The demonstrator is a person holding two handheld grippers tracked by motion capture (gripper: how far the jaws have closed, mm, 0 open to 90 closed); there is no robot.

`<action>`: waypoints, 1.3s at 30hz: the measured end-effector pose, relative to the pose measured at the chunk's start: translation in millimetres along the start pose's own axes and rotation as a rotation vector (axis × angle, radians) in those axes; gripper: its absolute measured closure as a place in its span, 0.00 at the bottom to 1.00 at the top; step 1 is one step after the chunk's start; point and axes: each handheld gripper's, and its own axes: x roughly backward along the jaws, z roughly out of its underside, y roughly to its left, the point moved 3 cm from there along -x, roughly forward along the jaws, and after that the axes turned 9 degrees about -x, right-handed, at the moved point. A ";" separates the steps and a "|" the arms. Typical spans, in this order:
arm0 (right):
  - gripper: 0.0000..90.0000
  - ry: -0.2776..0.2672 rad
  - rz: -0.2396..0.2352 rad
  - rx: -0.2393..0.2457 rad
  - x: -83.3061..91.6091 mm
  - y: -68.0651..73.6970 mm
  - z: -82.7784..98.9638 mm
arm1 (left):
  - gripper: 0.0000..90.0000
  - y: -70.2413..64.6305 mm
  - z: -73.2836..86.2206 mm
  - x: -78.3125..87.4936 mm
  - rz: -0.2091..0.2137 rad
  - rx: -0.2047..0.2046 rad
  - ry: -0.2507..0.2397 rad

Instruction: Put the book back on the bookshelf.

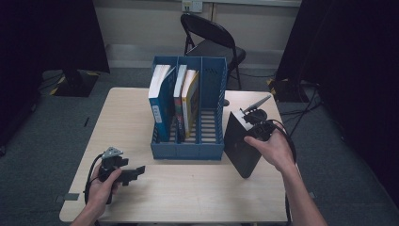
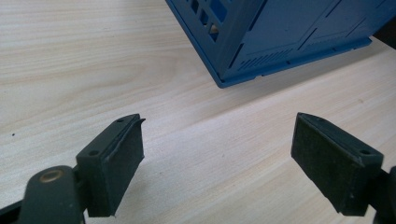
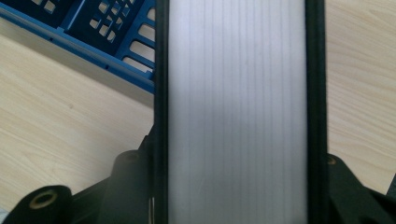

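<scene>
Right gripper (image 1: 256,126) clamps a black book (image 1: 241,147) standing upright on the pale wooden table (image 1: 127,113), just right of the blue file rack (image 1: 188,141). Left gripper (image 1: 134,172) rests wide open, holding nothing. Behind stand a folding chair (image 1: 211,42) and grey carpet (image 1: 47,136).

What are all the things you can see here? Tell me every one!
table: one, light wood, middle of the room
file rack: one, blue, three slots, mid table
books in rack: about three, blue, white and yellow, upright in the left and middle slots
black book: one, black cover, white pages, standing right of the rack
folding chair: one, black, behind the table
left gripper: one, black, open, near the table's left front
right gripper: one, black, clamped on the black book
</scene>
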 end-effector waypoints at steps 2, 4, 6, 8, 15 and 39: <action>0.59 0.004 0.000 -0.006 0.4 -0.3 -0.1 | 0.19 0.0 0.0 0.0 0.002 0.000 0.004; 0.59 0.008 -0.004 -0.009 0.9 -2.2 -0.5 | 0.19 -0.5 0.0 -0.5 0.000 0.001 0.003; 0.59 0.004 -0.009 -0.028 1.4 -4.8 -0.4 | 0.19 -0.8 0.0 -0.3 -0.001 0.001 0.003; 0.59 -0.001 -0.007 -0.025 2.3 -7.1 0.4 | 0.19 -0.5 0.2 -0.5 0.000 0.001 0.003; 0.59 -0.011 0.009 -0.045 4.7 -12.8 1.4 | 0.19 0.3 0.2 -1.1 -0.002 0.007 0.006; 0.59 -0.072 0.013 -0.048 34.9 -17.4 -9.3 | 0.19 3.3 0.4 0.6 -0.005 0.023 0.007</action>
